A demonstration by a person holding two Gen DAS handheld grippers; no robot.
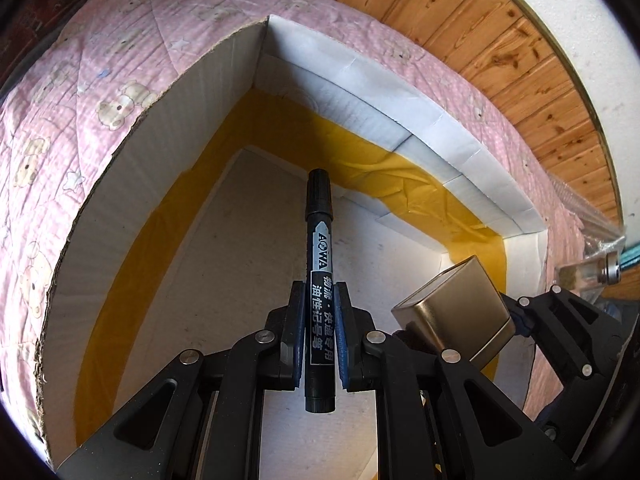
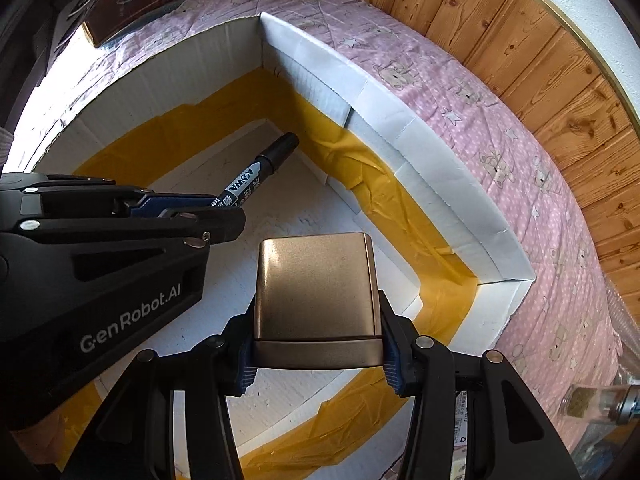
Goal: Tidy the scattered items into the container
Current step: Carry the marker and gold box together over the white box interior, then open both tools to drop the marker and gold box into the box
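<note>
Left tongs [image 1: 318, 336] pinch black marker [image 1: 319, 240] mid-barrel, cap forward and down. Right tongs [image 2: 316, 344], alongside, clamp bronze tin [image 2: 316, 288] across its sides. Both hang over white cardboard box [image 1: 424, 120], floor beneath; likely poised to drop them in.

Both wrist cameras look steeply down, close above the open box [image 1: 160, 208] [image 2: 440, 184], sharing its far corner.

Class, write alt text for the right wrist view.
The right gripper holds a bronze metal tin over an open white cardboard box taped in yellow. Beside it, the left gripper holds a black marker over the same box.
</note>
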